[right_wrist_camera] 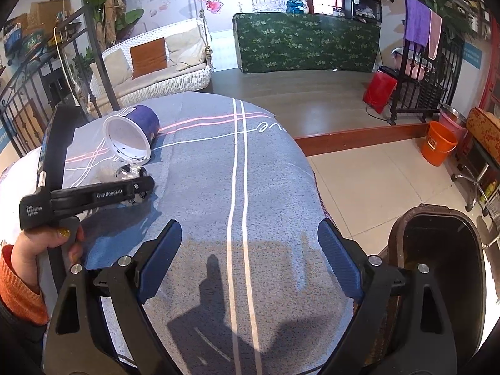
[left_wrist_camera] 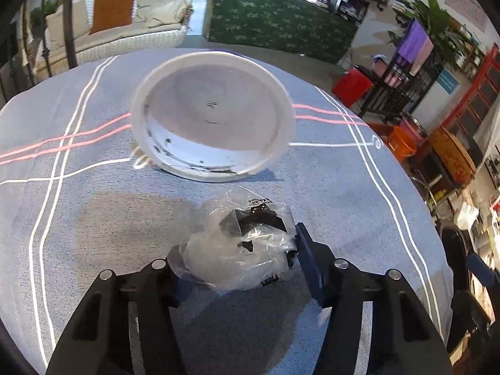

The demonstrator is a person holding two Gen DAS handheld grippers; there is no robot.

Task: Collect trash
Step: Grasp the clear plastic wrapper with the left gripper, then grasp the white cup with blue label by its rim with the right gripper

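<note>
Crumpled plastic wrapper [left_wrist_camera: 247, 247]: on the striped tablecloth [left_wrist_camera: 93, 218], clamped in the left gripper [left_wrist_camera: 240, 256], contents indistinct. Tipped cup [left_wrist_camera: 212, 115]: blurred. Right gripper [right_wrist_camera: 250, 262]: wide, empty. Bin [right_wrist_camera: 437, 281]: cropped.

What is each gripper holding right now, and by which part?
The left gripper pinches the crumpled plastic bag across its sides. The right gripper is open and holds nothing.

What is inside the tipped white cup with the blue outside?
The tipped white cup looks nearly empty: only dark specks and smears cling to its lower inner wall. Nothing hides its bottom. The crumpled clear plastic wrapper lies outside it, between the left gripper fingers.
</note>
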